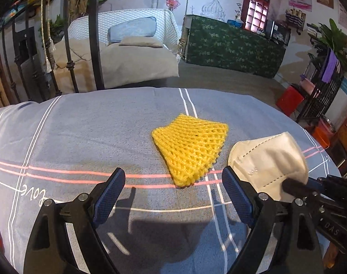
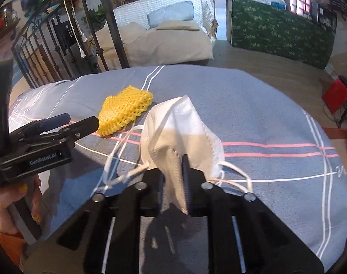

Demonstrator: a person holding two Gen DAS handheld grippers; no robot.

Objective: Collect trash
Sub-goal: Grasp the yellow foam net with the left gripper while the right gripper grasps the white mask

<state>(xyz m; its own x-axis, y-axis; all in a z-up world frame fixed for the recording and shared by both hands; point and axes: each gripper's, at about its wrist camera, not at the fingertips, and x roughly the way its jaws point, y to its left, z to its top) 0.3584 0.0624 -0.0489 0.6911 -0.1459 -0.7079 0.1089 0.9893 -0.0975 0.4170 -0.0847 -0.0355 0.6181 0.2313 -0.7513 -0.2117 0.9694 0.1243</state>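
Right wrist view showed the right claw (image 2: 176,182) pinching the white mask (image 2: 180,123); the spread left claw (image 1: 173,188) probably needed to close on the yellow foam net (image 1: 190,150) next.

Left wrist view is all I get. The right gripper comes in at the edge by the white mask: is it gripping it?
Observer: Yes. The right gripper is shut on the white mask, pinching its folded edge.
Operator: Ear loops?
Observer: Loose white loops trail out on both sides of the mask over the blue bedspread.
Operator: Is my left gripper near the yellow foam net?
Observer: From the right wrist, the left gripper sits open just beside the yellow foam net, with its tips at the net's near edge, not gripping it.
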